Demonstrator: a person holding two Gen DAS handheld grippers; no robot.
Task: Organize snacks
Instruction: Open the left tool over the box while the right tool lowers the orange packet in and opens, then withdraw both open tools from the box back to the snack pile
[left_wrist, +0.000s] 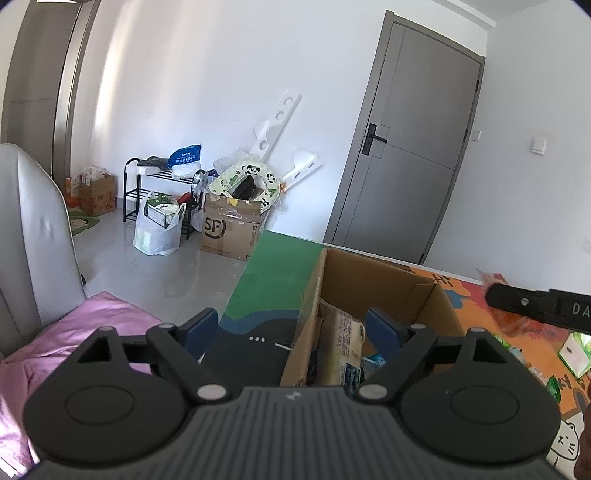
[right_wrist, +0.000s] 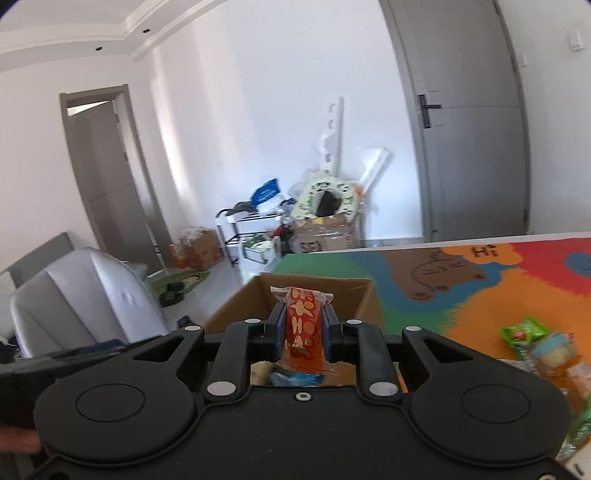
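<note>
Fingers of the right gripper (right_wrist: 303, 330) pinch an orange snack packet (right_wrist: 304, 334) upright above the cardboard box (right_wrist: 364, 302). Only the left view shows the left gripper (left_wrist: 293, 330) spread wide astride the box's left wall, gripping nothing, a cake packet (left_wrist: 345, 341) inside.

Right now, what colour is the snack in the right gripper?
Orange-red with cream shapes: the snack packet, clearest in the right wrist view.

right gripper (right_wrist: 303, 328) clamping orange snack packet (right_wrist: 303, 332), cardboard box (right_wrist: 354, 295) beyond
</note>
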